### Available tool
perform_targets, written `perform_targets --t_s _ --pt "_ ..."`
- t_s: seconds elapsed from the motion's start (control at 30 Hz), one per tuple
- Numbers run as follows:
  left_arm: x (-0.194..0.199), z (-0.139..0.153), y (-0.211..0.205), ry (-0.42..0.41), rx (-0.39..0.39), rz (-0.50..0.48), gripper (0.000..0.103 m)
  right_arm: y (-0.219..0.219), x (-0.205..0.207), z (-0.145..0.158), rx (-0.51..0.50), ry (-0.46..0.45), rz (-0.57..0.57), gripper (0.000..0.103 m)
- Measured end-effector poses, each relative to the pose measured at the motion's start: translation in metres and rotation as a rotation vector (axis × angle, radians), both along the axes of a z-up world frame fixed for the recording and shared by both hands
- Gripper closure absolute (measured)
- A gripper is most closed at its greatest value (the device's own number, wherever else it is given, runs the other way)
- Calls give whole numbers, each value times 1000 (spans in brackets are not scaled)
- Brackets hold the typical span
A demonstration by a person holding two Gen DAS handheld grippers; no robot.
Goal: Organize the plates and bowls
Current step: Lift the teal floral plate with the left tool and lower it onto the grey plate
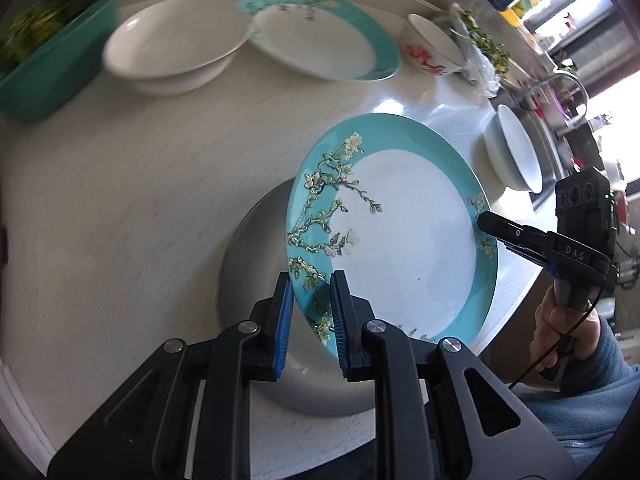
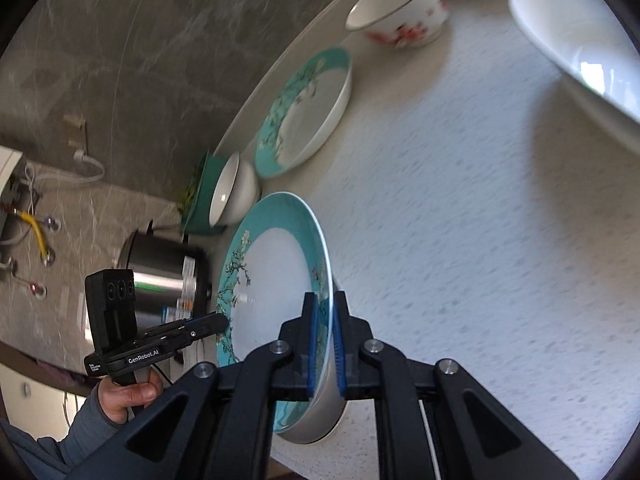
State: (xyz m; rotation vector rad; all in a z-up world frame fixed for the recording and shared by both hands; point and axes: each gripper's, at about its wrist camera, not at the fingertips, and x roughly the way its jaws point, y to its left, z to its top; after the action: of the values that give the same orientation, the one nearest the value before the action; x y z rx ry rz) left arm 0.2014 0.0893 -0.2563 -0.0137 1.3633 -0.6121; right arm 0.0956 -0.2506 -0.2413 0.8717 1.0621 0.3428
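Observation:
A teal-rimmed floral plate [image 1: 400, 232] is held tilted above the white counter [image 1: 120, 184]. My left gripper [image 1: 310, 308] is shut on its near rim. My right gripper [image 2: 324, 340] is shut on its opposite rim, and shows in the left wrist view [image 1: 486, 220]. The plate also shows in the right wrist view [image 2: 276, 292]. A second teal floral plate [image 1: 320, 40] lies at the back beside a white bowl [image 1: 172, 52]. A small red-flowered bowl [image 1: 430, 48] and another white bowl [image 1: 516, 152] stand to the right.
A teal basin of greens [image 1: 48, 48] sits at the back left. A bag of greens [image 1: 480, 48] lies by the flowered bowl. A sink with a tap [image 1: 568, 88] is at the right. A steel pot [image 2: 164, 276] stands beyond the counter's end.

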Motion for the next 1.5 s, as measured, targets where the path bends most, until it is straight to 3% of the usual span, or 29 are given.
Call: perform_targets --t_s 0.43,0.77,0.93,1.27,1.37,1.5 --pt "-29 -27 43 -1 45 42 86 35 -7 -16 -41 31 94 92" --pt "-30 -35 40 -17 77 23 86 38 -9 -22 -98 33 106 91" --pt "-32 -32 27 -53 124 5 85 49 -10 -13 -208 3 152 90" --pt "-39 -31 6 -121 245 -41 82 85 -10 6 -544 -69 307 80" --pt "-41 -32 -2 -150 292 -62 82 94 -10 8 -602 -82 340 75" --pt "-40 -34 -5 -162 298 -56 82 101 -9 9 -649 -95 365 73"
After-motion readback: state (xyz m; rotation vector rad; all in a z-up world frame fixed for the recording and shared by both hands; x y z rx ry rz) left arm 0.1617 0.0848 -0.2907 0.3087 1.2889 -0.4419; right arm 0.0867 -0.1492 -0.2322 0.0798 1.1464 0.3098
